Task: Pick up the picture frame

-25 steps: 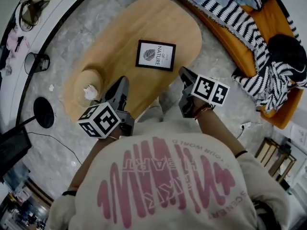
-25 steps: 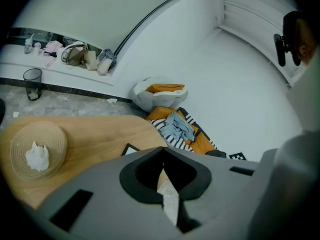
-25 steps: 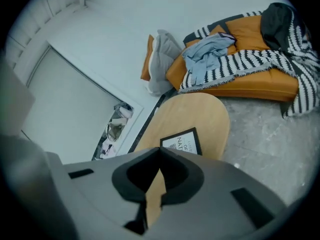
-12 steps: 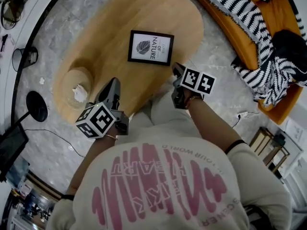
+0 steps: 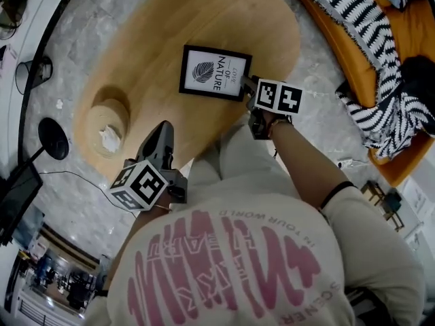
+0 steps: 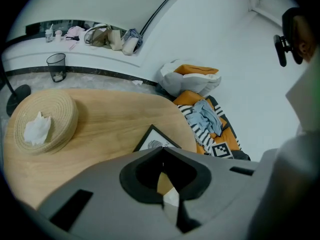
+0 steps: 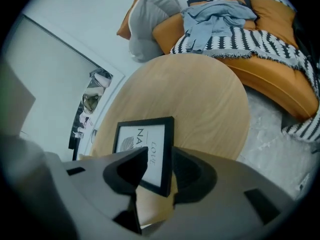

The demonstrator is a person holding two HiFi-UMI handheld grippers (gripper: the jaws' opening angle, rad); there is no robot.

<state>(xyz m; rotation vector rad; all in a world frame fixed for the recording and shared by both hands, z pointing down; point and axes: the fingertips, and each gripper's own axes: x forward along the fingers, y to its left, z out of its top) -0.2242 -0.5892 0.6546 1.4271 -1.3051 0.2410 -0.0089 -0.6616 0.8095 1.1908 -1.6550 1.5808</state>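
One picture frame (image 5: 215, 73) lies on the worktop (image 5: 149, 53). The right tongs (image 5: 246, 85) are opening astride its corner. The left tongs (image 5: 164, 129), closed and empty, hang well apart from it.

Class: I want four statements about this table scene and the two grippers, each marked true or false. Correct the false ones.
1. The picture frame lies flat on the wooden table. True.
2. The left gripper has its jaws wide apart. False: its jaws are together, with nothing between them.
3. A crumpled tissue sits on the round woven mat. True.
4. The right gripper holds the frame clear of the table. False: the frame rests on the table. The gripper's jaws are opening, with one edge of the frame between them.
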